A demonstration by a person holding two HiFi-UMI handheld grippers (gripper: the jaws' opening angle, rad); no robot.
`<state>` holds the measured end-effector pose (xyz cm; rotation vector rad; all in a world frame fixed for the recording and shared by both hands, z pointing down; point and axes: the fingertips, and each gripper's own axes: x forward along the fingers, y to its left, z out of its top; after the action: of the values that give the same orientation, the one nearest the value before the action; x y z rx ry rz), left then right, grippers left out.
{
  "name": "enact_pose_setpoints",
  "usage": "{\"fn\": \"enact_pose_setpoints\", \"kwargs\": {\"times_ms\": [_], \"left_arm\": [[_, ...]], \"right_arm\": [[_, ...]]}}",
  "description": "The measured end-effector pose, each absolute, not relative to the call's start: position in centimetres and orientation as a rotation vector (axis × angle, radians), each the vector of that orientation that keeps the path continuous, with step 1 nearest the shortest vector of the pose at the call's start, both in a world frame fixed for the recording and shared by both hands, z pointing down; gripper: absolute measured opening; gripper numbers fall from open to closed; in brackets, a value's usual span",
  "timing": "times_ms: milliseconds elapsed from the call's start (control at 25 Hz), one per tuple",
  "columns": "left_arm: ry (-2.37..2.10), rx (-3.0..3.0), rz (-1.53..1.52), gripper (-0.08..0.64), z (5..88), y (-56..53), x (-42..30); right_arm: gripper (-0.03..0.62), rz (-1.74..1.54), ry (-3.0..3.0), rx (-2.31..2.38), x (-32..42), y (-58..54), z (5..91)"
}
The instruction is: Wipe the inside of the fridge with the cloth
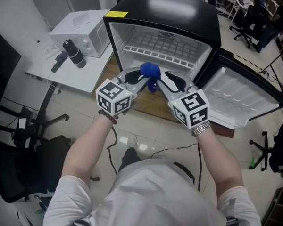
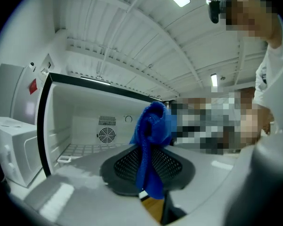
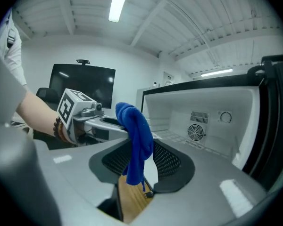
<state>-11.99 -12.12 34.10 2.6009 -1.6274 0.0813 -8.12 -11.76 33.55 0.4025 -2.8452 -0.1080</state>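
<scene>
A black mini fridge [image 1: 165, 8] stands open with a white, bare interior and a wire shelf [image 1: 160, 46]; its door [image 1: 240, 95] is swung out to the right. Both grippers meet just in front of the opening. The blue cloth [image 1: 151, 72] hangs bunched from my left gripper [image 1: 145, 80], which is shut on it. In the left gripper view the cloth [image 2: 151, 140] is pinched between the mesh pads. My right gripper [image 1: 161, 83] is open. In the right gripper view the cloth [image 3: 137, 135] dangles in the gap between its jaws, with the pads apart from it.
A white box-shaped appliance [image 1: 82, 29] sits on a white table left of the fridge, with a camera on a stand [image 1: 73, 53] beside it. The fridge rests on a wooden board [image 1: 146, 105]. Cables lie on the tiled floor; office chairs stand at both sides.
</scene>
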Motion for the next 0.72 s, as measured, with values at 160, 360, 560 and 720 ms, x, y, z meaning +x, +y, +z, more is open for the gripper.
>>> {"fn": "enact_pose_setpoints", "kwargs": {"times_ms": [160, 360, 560, 720], "left_arm": [[-1.499, 2.645, 0.101, 0.071, 34.5, -10.6, -13.5], [-1.364, 2.679, 0.161, 0.071, 35.1, -9.1, -15.4], [-1.213, 2.695, 0.184, 0.072, 35.6, -7.9, -16.9], [-1.166, 2.69, 0.216, 0.072, 36.6, -8.0, -18.2]], "right_arm": [[0.143, -0.085, -2.86, 0.225, -10.5, -10.2, 34.4], [0.163, -0.076, -2.861, 0.04, -13.3, -8.8, 35.0], [0.163, -0.01, -2.835, -0.209, -15.8, -6.8, 35.6], [0.161, 0.014, -2.806, -0.297, -17.8, -6.6, 36.5]]}}
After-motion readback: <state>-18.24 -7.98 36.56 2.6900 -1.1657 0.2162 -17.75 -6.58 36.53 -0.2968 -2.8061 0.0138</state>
